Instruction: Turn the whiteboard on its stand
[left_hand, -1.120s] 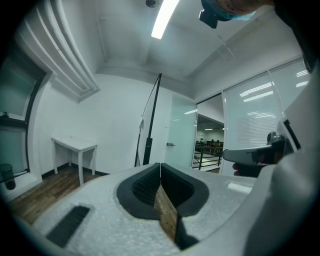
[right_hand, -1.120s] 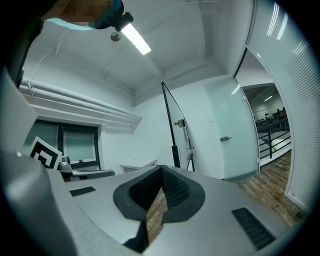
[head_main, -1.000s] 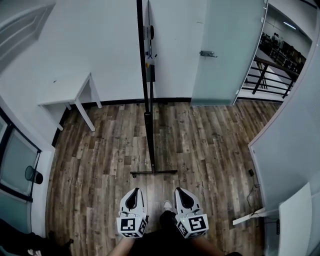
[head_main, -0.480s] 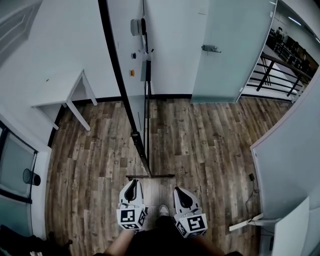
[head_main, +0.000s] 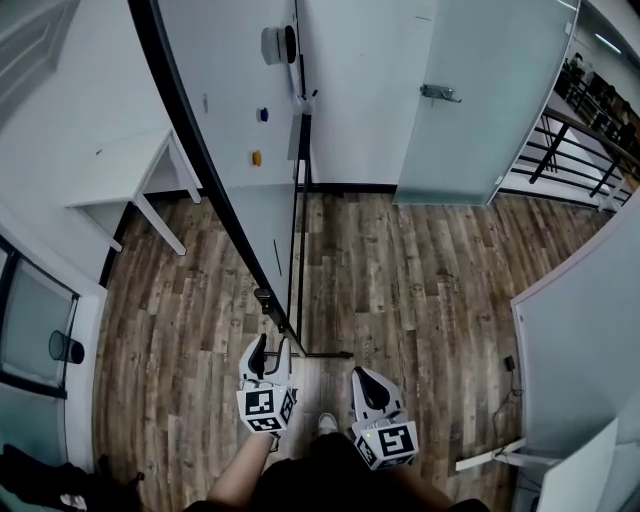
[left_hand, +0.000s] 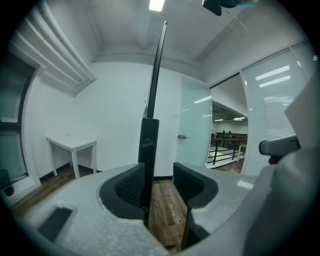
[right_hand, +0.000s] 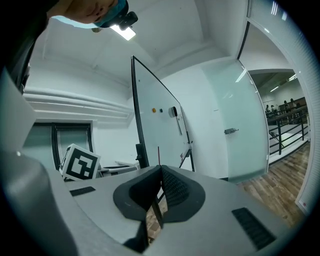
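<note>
We're in an office room: plank floor (head_main: 420, 290) underfoot, bare white walls (head_main: 360, 100), a big whiteboard (head_main: 230, 150) dead ahead at twelve o'clock, a small white desk (head_main: 120, 175) at ten, a frosted glass door (head_main: 470, 100) at one, black railings (head_main: 570, 150) beyond at two.

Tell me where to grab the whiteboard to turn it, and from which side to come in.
Probably the black side edge of the whiteboard nearest you, approached edge-on. It stands upright and thin, so the jaws can straddle it, one on each face. The left gripper, whose jaws have just been opening, has that edge between them.
</note>
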